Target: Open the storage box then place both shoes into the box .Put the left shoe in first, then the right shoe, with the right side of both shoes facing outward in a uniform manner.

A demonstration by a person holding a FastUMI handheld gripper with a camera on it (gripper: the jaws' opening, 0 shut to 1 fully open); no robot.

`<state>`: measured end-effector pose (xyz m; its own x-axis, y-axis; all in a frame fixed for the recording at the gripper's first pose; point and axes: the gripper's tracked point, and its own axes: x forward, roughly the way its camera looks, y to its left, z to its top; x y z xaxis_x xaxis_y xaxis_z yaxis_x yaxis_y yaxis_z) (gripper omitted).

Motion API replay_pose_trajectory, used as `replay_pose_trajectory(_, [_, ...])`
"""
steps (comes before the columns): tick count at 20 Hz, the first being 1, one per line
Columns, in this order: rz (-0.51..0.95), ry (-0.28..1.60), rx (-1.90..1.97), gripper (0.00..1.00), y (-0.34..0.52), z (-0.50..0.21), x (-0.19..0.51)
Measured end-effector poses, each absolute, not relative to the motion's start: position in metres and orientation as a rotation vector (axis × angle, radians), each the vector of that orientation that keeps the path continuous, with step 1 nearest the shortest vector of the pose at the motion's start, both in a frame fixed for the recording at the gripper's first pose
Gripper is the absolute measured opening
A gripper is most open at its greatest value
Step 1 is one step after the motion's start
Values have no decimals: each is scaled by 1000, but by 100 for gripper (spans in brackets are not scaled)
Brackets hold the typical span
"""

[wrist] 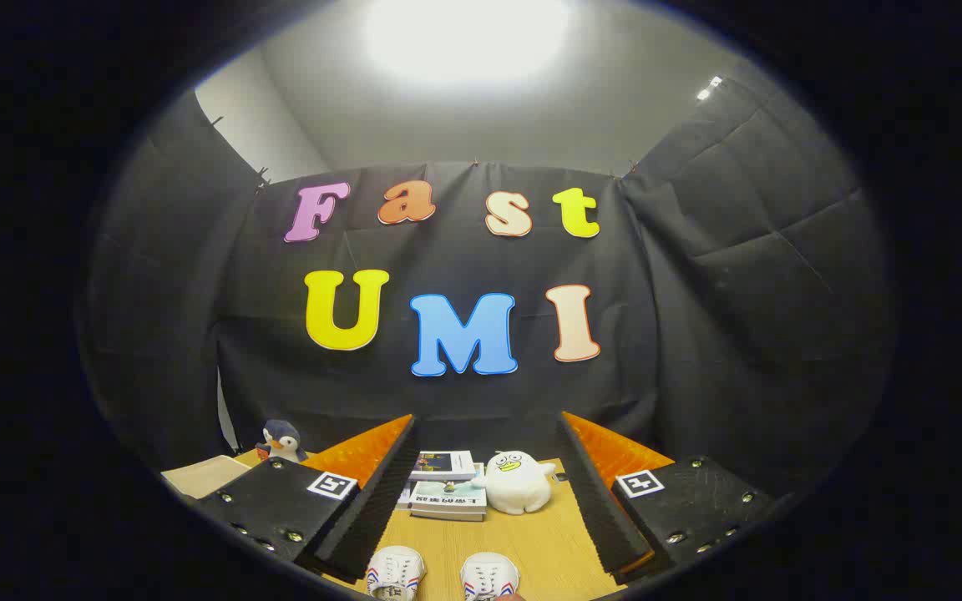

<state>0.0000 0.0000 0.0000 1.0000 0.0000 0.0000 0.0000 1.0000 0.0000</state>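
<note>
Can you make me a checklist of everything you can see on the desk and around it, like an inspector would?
Surface: wooden table, light brown, bare between the fingers.
Job's things: two white shoes with striped sides, toes showing side by side, low between the claw's fingers. Storage box: nothing seen.
Clutter: stack of books beyond the shoes; white duck plush beside the books; penguin plush at the far corner by the booth wall; tan flat board near the penguin.
Grippers: claw open, fingers spread wide, holding nothing.
Cables: nothing seen.
Surroundings: black cloth booth wall, pale ceiling with a bright light.
</note>
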Motion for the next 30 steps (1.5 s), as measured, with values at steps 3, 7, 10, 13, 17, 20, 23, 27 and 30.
replay_pose_trajectory(3, [-5,-3,3,97,-2,0,-2])
replay_pose_trajectory(7, [-4,2,15,97,-2,-3,-3])
replay_pose_trajectory(10, [3,2,20,97,-1,-3,-3])
replay_pose_trajectory(13, [8,-3,10,97,1,-1,-3])
replay_pose_trajectory(17, [14,-3,11,97,3,-1,-3])
replay_pose_trajectory(20, [17,-6,5,97,5,0,-5])
replay_pose_trajectory(23, [19,-9,5,97,5,1,-5])
replay_pose_trajectory(27, [39,-2,24,97,12,-2,-8])
replay_pose_trajectory(30, [80,18,69,97,25,-8,-8])
